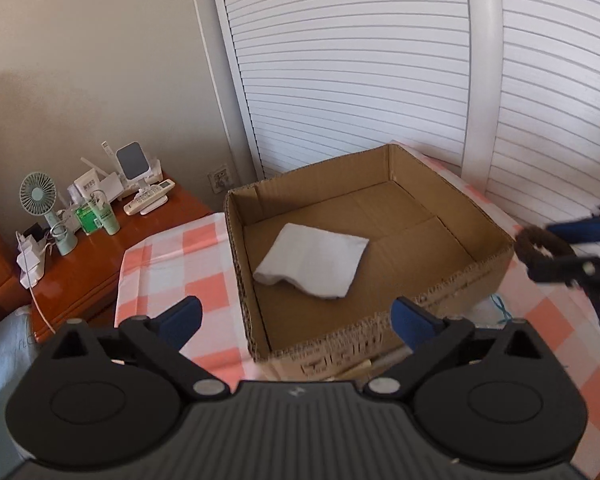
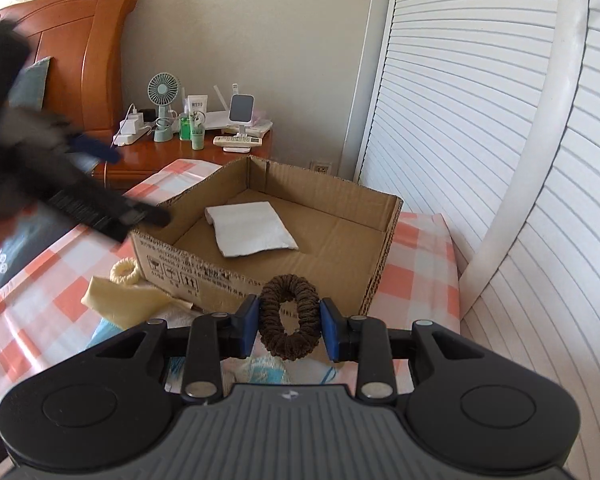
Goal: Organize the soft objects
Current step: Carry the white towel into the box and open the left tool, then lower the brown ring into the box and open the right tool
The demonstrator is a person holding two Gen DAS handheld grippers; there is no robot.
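Both wrist cameras look steeply down from close by, left and right, sharing the cardboard box [image 1: 452, 280] [image 2: 220, 268].

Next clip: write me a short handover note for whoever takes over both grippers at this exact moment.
Left gripper: open, empty, just short of the cardboard box.
Right gripper: shut on the brown scrunchie, outside the box's near wall.
Done: folded white cloth lies flat on the box floor.
Left: drop the brown scrunchie in; then the cream scrunchie and yellow cloth on the checked tablecloth beside the box, plus light blue items partly hidden under the right gripper.
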